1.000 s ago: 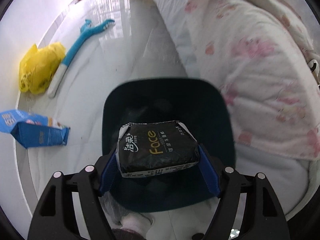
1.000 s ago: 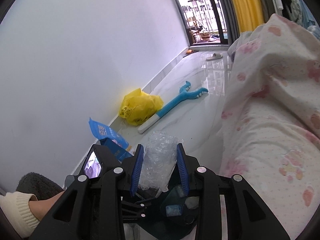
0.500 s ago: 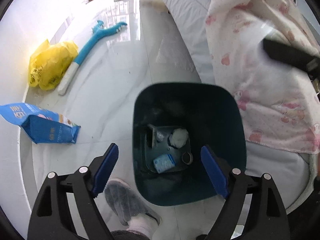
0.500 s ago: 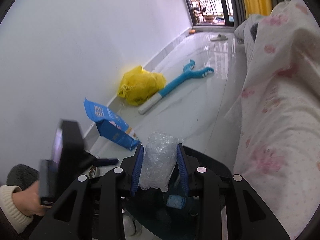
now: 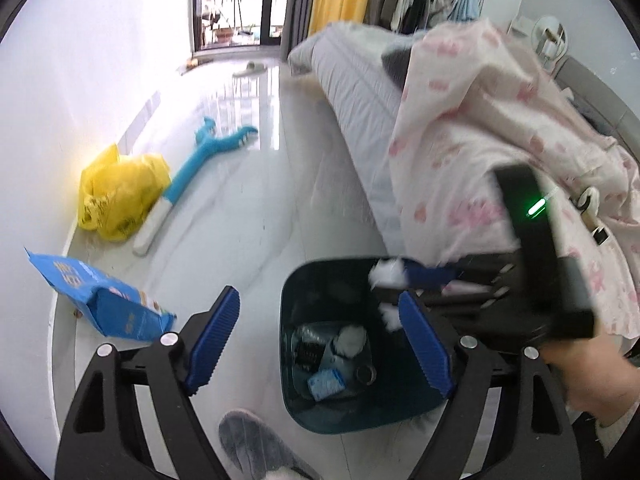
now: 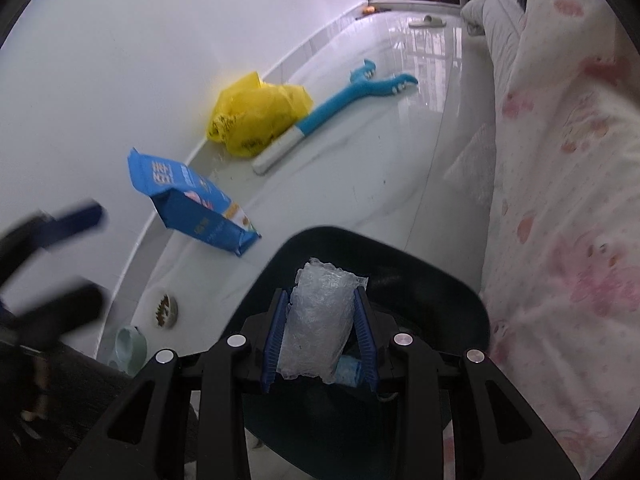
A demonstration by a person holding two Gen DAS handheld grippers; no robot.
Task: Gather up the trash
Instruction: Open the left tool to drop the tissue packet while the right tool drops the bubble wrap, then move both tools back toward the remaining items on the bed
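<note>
The dark teal bin stands on the floor and holds a black tissue pack, a white wad and a small blue packet. My left gripper hangs open above the bin's left rim; its jaws are closing slightly with nothing between them. It shows as a blur at the left of the right wrist view. My right gripper is shut on a crumpled clear plastic wrapper, right over the bin's mouth. In the left wrist view it reaches in from the right.
Along the wall lie a yellow plastic bag, a blue and white grabber toy and a blue package. A bed with a pink-spotted blanket bounds the right. A grey slipper and pet bowls are near.
The black tissue pack left my left gripper and dropped into the bin; that gripper opened and rose. My right gripper came down over the bin, the clear wrapper still in it.
</note>
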